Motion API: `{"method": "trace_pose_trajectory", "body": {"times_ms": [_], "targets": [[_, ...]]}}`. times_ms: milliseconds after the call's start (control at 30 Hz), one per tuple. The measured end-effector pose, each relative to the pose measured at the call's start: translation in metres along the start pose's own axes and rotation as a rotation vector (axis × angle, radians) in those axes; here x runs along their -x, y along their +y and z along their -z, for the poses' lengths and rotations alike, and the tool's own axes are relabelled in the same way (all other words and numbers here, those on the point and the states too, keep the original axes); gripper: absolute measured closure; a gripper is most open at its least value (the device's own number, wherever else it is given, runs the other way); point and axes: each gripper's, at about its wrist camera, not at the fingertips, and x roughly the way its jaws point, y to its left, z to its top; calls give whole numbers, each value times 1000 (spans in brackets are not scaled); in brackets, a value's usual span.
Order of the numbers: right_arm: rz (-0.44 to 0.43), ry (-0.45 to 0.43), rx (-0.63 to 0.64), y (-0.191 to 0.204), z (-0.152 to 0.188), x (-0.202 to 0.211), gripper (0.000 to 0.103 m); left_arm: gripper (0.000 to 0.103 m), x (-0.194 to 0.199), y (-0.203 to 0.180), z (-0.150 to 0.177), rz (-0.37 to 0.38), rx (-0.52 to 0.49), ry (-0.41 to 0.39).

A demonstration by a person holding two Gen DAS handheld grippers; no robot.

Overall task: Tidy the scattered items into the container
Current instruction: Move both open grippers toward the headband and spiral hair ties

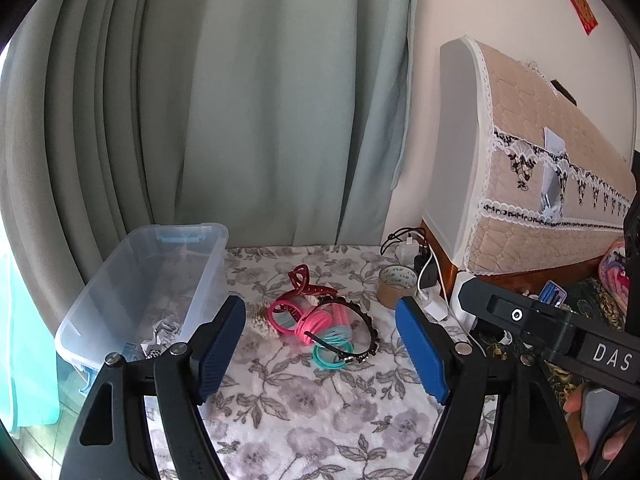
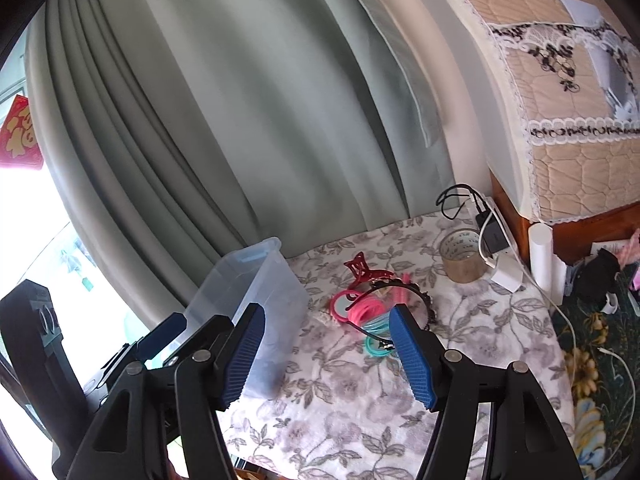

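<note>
A clear plastic container point(image 1: 120, 264) stands at the left of the floral cloth, with crumpled paper scraps point(image 1: 162, 330) in its near end. To its right lies a pile: a dark red claw clip point(image 1: 308, 284), a pink round mirror point(image 1: 282, 316), pink hair ties point(image 1: 316, 322), teal hair ties point(image 1: 332, 350), a black studded headband point(image 1: 362, 320) and a beige comb piece point(image 1: 264, 320). My left gripper point(image 1: 320, 344) hovers open in front of the pile, holding nothing. My right gripper point(image 2: 328, 344) is also open and empty, short of the teal hair ties point(image 2: 376, 346) and beside the container point(image 2: 256, 280).
A brown tape roll point(image 1: 396, 284) sits right of the pile, with chargers and cables point(image 1: 428, 272) behind it. A quilted, lace-covered appliance point(image 1: 520, 160) rises at the right, and green curtains point(image 1: 240, 100) hang behind. A white cylinder point(image 2: 542, 256) stands near the cloth's right edge.
</note>
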Motion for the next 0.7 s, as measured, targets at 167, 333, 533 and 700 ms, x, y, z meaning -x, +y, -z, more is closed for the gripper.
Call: {"method": "trace_pose_trajectory", "body": {"times_ms": [167, 333, 533, 700], "targets": [[12, 21, -19, -9, 1, -8, 34, 25, -11, -2, 5, -5, 7, 40], [18, 47, -25, -11, 3, -18, 34, 25, -20, 3, 10, 0, 33, 65], [30, 79, -33, -15, 7, -31, 34, 25, -30, 9, 15, -4, 54, 86], [40, 113, -35, -18, 10, -44, 34, 25, -43, 15, 19, -1, 69, 114]]}}
